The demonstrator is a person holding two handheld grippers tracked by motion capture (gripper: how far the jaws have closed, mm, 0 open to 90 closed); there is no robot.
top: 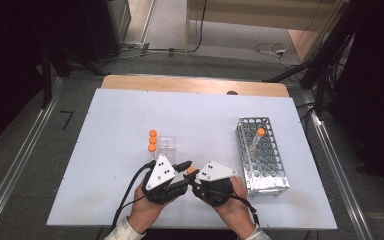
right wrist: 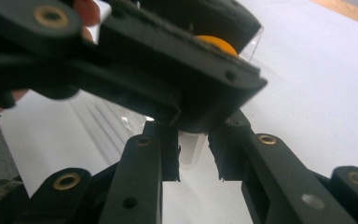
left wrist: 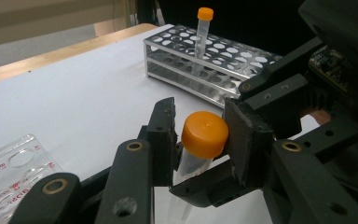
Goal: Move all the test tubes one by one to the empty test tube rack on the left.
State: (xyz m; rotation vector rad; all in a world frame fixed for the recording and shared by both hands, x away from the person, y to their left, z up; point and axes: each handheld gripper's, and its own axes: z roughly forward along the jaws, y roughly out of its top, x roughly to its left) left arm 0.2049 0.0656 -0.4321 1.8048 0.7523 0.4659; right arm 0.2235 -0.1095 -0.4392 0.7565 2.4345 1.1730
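Left gripper [left wrist: 200,140] jaws clamping orange cap [left wrist: 205,134], right gripper [right wrist: 193,158] jaws gripping tube [right wrist: 189,151]

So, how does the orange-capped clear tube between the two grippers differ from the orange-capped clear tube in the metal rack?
The orange-capped clear tube between the grippers is held off the table; the orange-capped clear tube in the perforated metal rack stands alone in a hole.
The held tube has the left gripper shut on its cap and the right gripper on its body; nothing touches the racked tube.
Both have orange caps and clear bodies.
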